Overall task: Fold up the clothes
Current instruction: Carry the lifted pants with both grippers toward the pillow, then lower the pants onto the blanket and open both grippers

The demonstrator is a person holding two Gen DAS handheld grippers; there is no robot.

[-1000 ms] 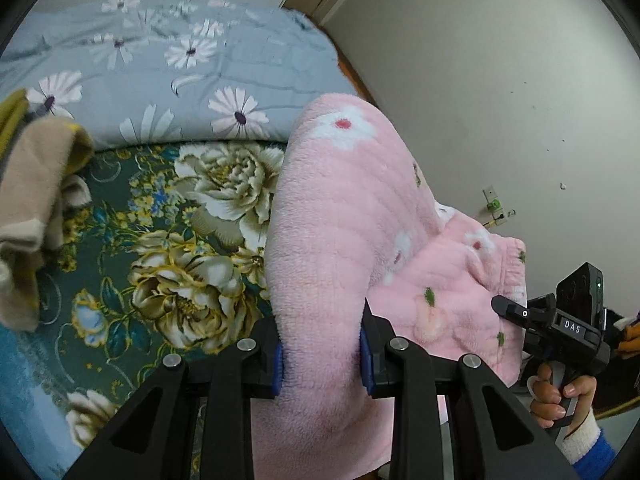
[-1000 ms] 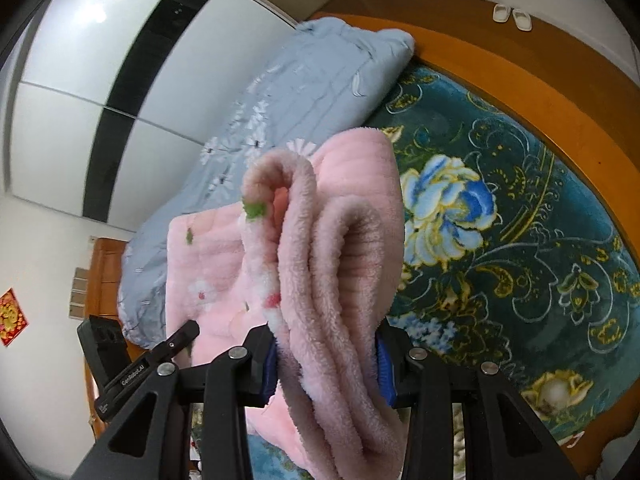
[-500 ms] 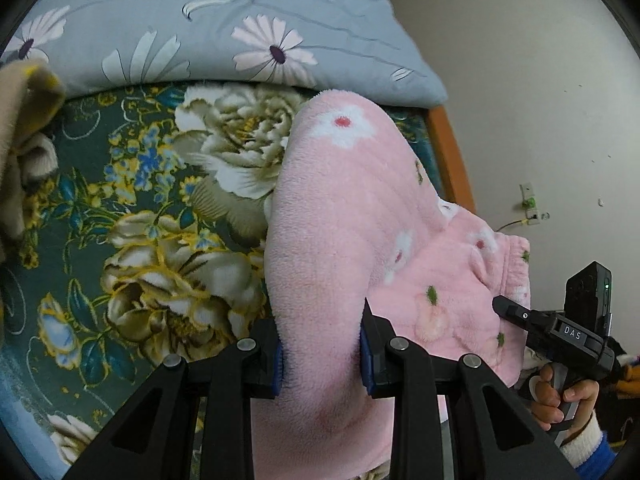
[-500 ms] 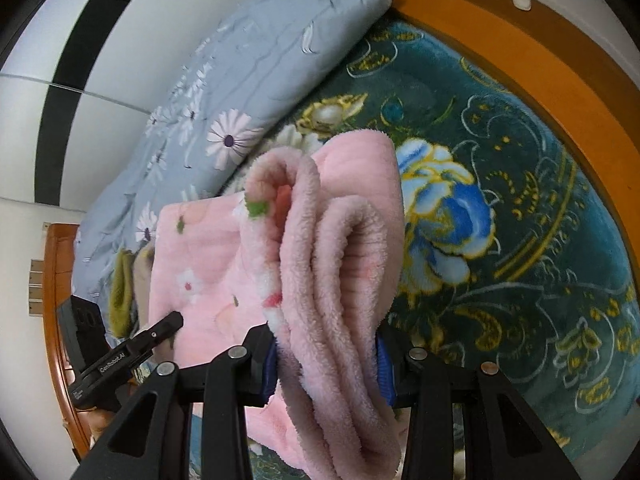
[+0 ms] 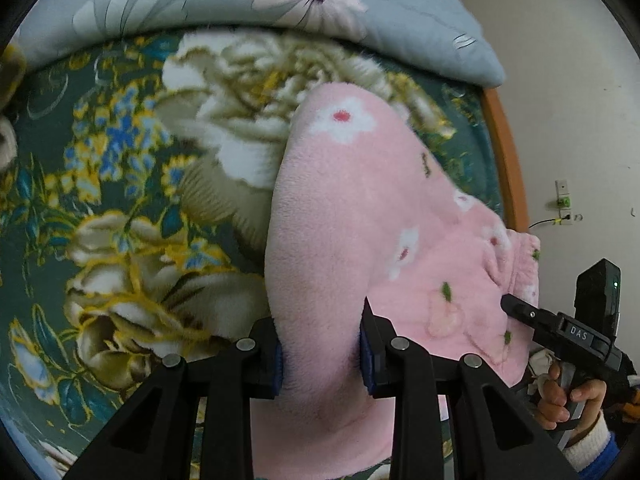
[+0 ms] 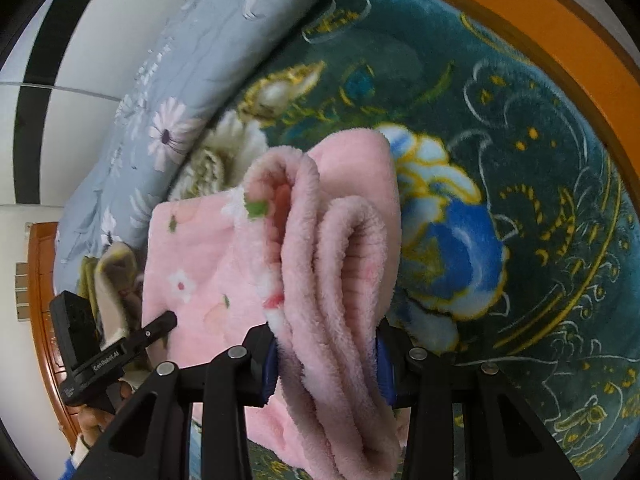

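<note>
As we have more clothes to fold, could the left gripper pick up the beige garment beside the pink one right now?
Probably not: the left gripper is shut on the pink fleece garment, so the beige garment must wait.

You had a bed under you, spread with a dark green floral blanket (image 5: pixel 120 184) and a grey-blue daisy quilt (image 5: pixel 280 4) bunched along its far side. An orange wooden bed frame (image 6: pixel 500 16) edged it. The white wall (image 5: pixel 568 100) carried a socket (image 5: pixel 563 200) (cable plugged in).
</note>
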